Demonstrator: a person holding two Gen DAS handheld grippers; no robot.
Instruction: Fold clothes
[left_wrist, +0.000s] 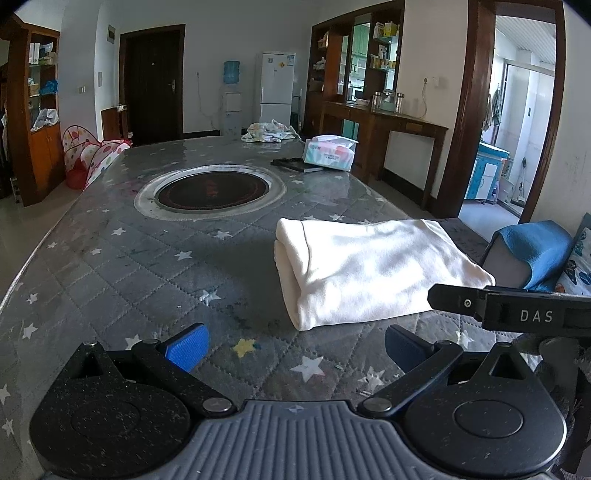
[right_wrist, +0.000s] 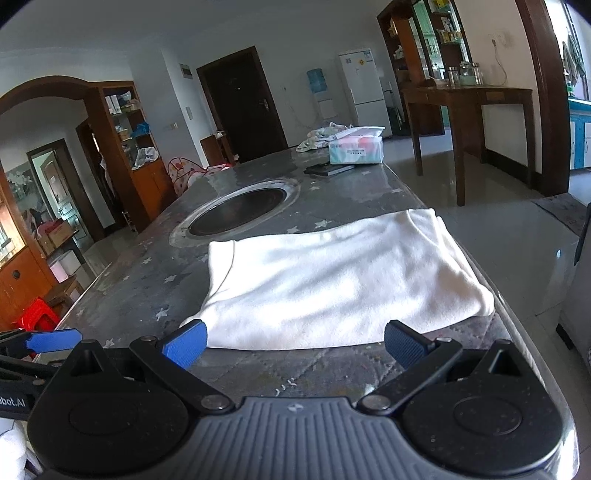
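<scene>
A white garment (left_wrist: 369, 269) lies folded into a thick rectangle on the grey star-patterned table (left_wrist: 129, 258). In the right wrist view the white garment (right_wrist: 332, 280) lies just beyond the fingertips, near the table's right edge. My left gripper (left_wrist: 295, 349) is open and empty, low over the table, just in front and left of the garment. My right gripper (right_wrist: 295, 345) is open and empty, its blue pads (right_wrist: 186, 343) close to the garment's near edge. The right gripper's body also shows in the left wrist view (left_wrist: 517, 310), beside the garment.
A round inset cooktop (left_wrist: 210, 192) sits mid-table. At the far end lie a tissue box (left_wrist: 330, 153), a dark flat object (left_wrist: 297, 164) and a crumpled cloth (left_wrist: 269, 131). A blue-covered chair (left_wrist: 532, 251) stands right of the table. A wooden side table (right_wrist: 469, 110) stands further right.
</scene>
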